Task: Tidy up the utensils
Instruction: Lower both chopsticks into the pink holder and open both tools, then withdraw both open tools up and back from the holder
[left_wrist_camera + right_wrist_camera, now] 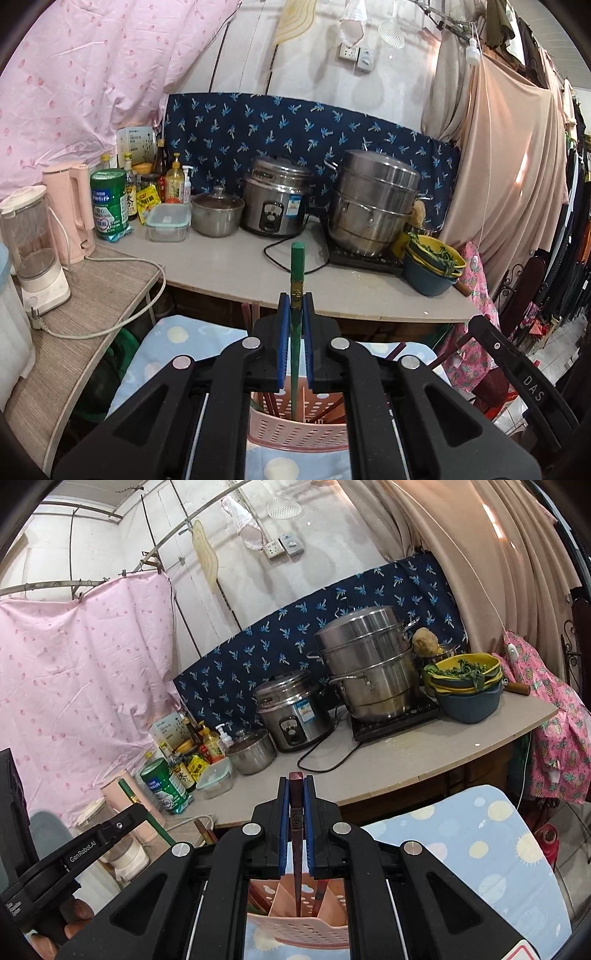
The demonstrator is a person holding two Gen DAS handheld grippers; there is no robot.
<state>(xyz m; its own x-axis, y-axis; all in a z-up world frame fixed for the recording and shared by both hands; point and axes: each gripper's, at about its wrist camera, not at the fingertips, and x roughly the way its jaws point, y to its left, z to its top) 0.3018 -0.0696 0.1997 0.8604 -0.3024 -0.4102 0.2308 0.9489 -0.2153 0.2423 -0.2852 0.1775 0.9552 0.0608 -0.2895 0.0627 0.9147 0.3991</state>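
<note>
Green chopstick (296,266) left, brown chopstick (296,797) right

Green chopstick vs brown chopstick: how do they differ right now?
Colour: the green chopstick is green with a gold band near its top; the brown chopstick is dark reddish brown with a small stamped mark.
Holder: green sits in the left gripper, brown in the right gripper.
Shared: each is clamped upright between blue pads, square end up, lower end down in the pink basket.
</note>
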